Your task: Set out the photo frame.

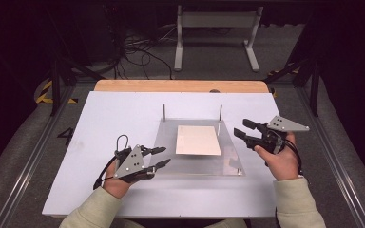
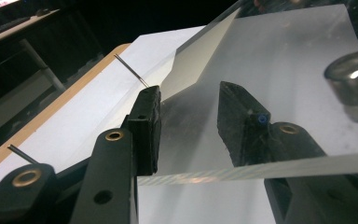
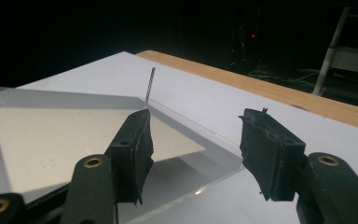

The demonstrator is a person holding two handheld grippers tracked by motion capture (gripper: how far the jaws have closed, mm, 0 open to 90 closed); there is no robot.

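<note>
— At centre of flat white tabletop board (image 1: 100, 142), what, and lying where?

— Rectangular cream paper sheet (image 1: 198, 140), flat within the outline of clear square acrylic plate (image 1: 166, 142). Over or under the acrylic: hard to tell. Thin metal pins (image 1: 164, 112) upright at 11 and 1 o'clock of the sheet, near its far edge but apart from it.

— And the hand-held tools?

— Left gripper (image 1: 160, 157) at 8 o'clock of the plate, jaws roughly half apart about its near corner, pinching nothing visible. Right gripper (image 1: 242, 129) at 3 o'clock, raised just beside the plate's edge, jaws well apart and empty.

— How far along?

— Seemingly late: sheet down and lying free of both tools. Possibly left to do: squaring the slightly skewed sheet toward the pins, then drawing both hands clear. Round metal stud (image 2: 354, 84) on the plate by the left gripper; purpose unclear.
</note>
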